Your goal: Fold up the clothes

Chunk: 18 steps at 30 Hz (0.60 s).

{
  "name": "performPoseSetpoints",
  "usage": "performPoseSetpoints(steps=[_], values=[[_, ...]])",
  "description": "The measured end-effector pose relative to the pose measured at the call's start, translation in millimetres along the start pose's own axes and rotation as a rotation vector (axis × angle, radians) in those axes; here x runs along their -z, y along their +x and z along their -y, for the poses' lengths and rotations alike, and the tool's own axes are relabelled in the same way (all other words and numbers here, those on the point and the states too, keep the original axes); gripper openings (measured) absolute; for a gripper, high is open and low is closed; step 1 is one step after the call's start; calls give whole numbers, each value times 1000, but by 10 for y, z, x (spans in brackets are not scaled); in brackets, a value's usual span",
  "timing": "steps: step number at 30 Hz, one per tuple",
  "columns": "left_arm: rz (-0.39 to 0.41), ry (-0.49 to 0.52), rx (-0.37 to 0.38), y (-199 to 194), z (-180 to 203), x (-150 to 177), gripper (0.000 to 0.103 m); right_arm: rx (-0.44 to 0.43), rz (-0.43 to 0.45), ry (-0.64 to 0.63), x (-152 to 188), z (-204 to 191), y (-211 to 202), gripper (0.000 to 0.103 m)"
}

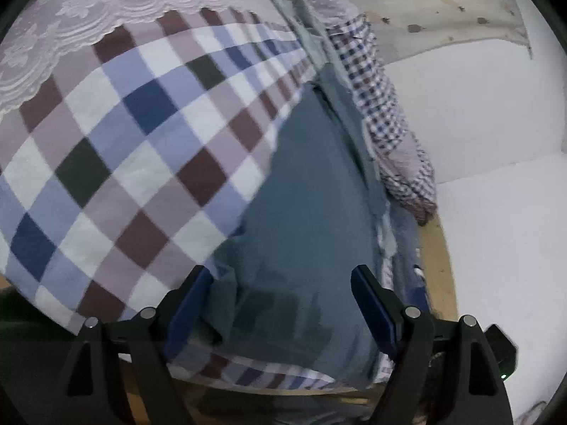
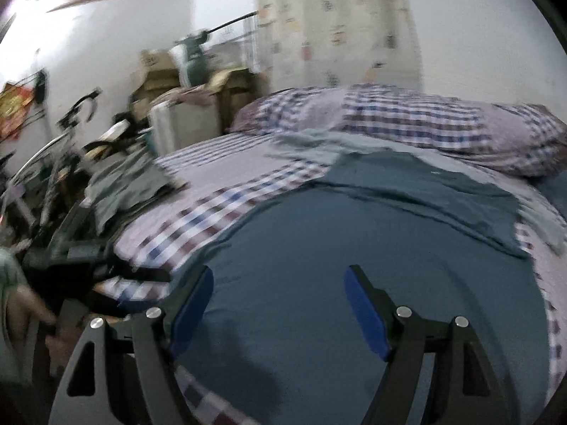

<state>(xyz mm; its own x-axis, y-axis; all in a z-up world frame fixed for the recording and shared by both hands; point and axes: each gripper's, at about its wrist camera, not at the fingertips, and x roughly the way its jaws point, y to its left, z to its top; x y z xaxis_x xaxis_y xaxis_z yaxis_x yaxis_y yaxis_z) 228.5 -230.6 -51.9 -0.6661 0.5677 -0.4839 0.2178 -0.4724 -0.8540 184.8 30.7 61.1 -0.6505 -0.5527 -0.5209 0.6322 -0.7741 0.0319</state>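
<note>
A teal garment (image 1: 312,191) lies spread flat on the checked bedsheet (image 1: 117,134), running away from the bed's near edge. My left gripper (image 1: 280,283) hovers open just over its near end, blue pads (image 1: 187,304) wide apart with only flat cloth below them. In the right wrist view the same teal garment (image 2: 354,258) covers the bed's middle, a sleeve (image 2: 443,191) folded across its far part. My right gripper (image 2: 280,283) is open above it, and nothing is pinched between its blue pads (image 2: 365,315).
A checked pillow (image 2: 425,124) lies at the head of the bed, seen also as the checked pillow (image 1: 386,120) beside a white wall. Folded grey clothes (image 2: 127,180) sit at the bed's left side. Boxes and clutter (image 2: 170,81) stand beyond. A lace cloth (image 1: 88,17) covers the far sheet.
</note>
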Motion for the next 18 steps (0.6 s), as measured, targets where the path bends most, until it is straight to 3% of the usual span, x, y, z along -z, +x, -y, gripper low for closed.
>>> performPoseSetpoints(steps=[7, 9, 14, 18], values=[[3, -29, 132, -145, 13, -6, 84, -93, -115, -238, 331, -730, 458, 79], [8, -36, 122, -160, 1, -53, 84, -113, -144, -293, 431, -895, 579, 79], [28, -49, -150, -210, -164, -74, 83, -133, -180, -367, 561, -1096, 764, 78], [-3, -51, -170, -179, -215, -71, 81, -139, -177, -363, 553, -1101, 825, 78]])
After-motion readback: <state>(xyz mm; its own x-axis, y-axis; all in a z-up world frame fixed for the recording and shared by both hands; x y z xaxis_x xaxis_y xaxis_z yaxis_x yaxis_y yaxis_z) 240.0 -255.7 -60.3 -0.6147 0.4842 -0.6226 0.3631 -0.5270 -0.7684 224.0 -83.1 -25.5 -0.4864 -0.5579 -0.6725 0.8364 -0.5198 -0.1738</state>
